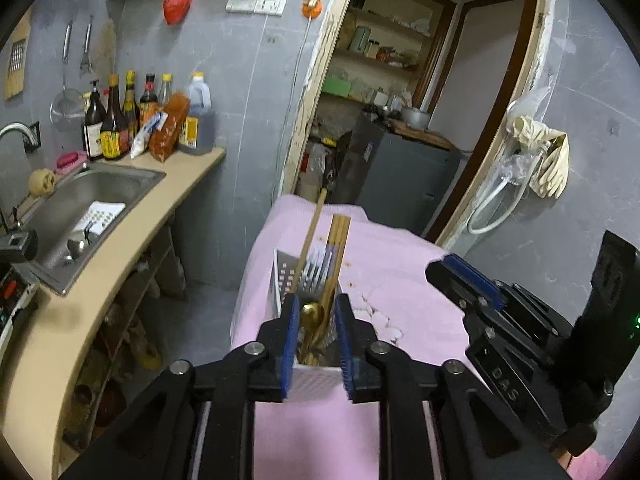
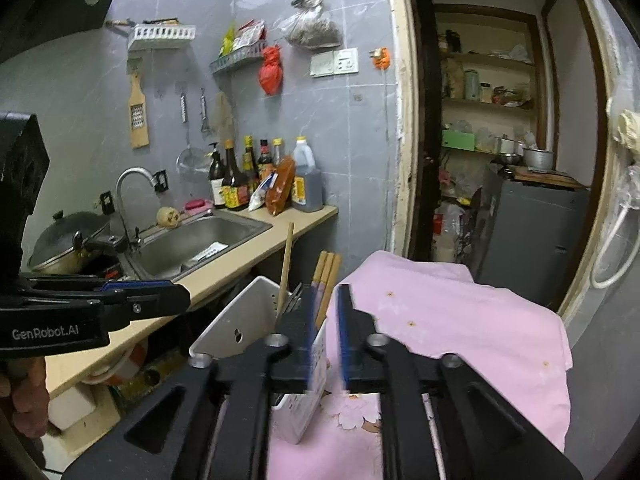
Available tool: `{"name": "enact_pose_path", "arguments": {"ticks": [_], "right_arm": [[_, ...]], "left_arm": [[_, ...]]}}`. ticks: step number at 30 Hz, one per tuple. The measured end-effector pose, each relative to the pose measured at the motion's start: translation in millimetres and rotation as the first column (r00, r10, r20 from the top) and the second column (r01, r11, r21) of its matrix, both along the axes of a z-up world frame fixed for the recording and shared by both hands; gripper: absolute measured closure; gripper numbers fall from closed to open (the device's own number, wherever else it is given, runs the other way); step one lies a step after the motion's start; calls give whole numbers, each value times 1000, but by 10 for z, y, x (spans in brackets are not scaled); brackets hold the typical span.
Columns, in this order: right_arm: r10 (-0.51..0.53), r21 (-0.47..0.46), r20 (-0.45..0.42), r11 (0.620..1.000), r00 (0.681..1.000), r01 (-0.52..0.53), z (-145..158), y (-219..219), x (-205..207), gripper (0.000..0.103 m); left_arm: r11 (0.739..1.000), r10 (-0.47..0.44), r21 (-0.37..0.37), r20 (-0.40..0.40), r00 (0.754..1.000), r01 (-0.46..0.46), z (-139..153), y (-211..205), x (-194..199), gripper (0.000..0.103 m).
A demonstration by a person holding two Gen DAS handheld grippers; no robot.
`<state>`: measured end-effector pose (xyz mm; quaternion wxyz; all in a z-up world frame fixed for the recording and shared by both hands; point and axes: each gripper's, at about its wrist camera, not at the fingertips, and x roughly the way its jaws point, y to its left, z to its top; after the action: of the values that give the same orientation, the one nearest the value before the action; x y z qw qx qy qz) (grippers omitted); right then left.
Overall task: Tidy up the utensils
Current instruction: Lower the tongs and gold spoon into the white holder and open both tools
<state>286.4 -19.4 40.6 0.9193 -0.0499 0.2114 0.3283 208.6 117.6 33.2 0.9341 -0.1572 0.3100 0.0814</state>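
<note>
A white perforated utensil holder [image 1: 316,380] stands on the pink tablecloth [image 1: 400,288]. It holds wooden chopsticks [image 1: 338,228], a fork [image 1: 316,264] and a gold spoon [image 1: 312,312]. My left gripper [image 1: 316,344] has its blue pads on either side of the holder, apparently touching its walls. In the right wrist view the holder [image 2: 298,404] stands just left of my right gripper [image 2: 325,340], which is open with nothing between its pads. The chopsticks [image 2: 326,276] rise above it. The right gripper body also shows in the left wrist view [image 1: 512,328].
A counter [image 1: 132,248] with a steel sink [image 1: 100,196] runs along the left. Sauce bottles [image 1: 120,120] stand at its far end. A wok with a lid [image 2: 64,240] sits beside the faucet [image 2: 132,184]. A doorway [image 2: 500,140] opens to a pantry behind the table.
</note>
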Motion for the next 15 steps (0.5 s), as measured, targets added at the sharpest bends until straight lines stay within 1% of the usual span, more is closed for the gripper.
{"name": "enact_pose_path", "arguments": {"ticks": [1, 2, 3, 5, 6, 8, 9, 11, 12, 14, 15], "right_arm": [[-16, 11, 4, 1000, 1000, 15, 16, -29, -24, 77], [-32, 22, 10, 999, 999, 31, 30, -61, -53, 76], [-51, 32, 14, 998, 999, 50, 43, -93, -84, 76], [-88, 47, 22, 995, 996, 86, 71, -153, -134, 75], [-113, 56, 29, 992, 993, 111, 86, -191, -174, 73], [-159, 76, 42, 985, 986, 155, 118, -262, -253, 63], [-188, 87, 49, 979, 981, 183, 134, -304, -308, 61], [-236, 103, 59, 968, 970, 229, 159, -378, -408, 53], [-260, 107, 62, 962, 964, 252, 172, -415, -452, 50], [-305, 116, 67, 948, 950, 296, 195, -493, -556, 40], [-324, 119, 73, 942, 943, 314, 206, -528, -607, 38]], "left_arm": [[1000, 0, 11, 19, 1000, 0, 18, 0, -21, 77], [1000, -1, 23, 37, 999, 0, 33, 1, -42, 71], [999, -1, 35, 58, 998, -2, 50, 0, -65, 68], [998, -4, 57, 99, 995, -2, 85, -4, -113, 52], [998, -7, 68, 118, 993, -1, 101, -6, -140, 49], [996, -24, 85, 145, 989, 11, 125, -16, -183, 45], [995, -37, 96, 157, 987, 22, 129, -20, -208, 43], [993, -57, 109, 174, 983, 38, 126, -25, -249, 30], [993, -64, 114, 182, 981, 44, 124, -28, -276, 26], [990, -87, 125, 210, 974, 61, 115, -35, -350, 16], [989, -97, 133, 222, 970, 68, 106, -44, -387, 13]]}}
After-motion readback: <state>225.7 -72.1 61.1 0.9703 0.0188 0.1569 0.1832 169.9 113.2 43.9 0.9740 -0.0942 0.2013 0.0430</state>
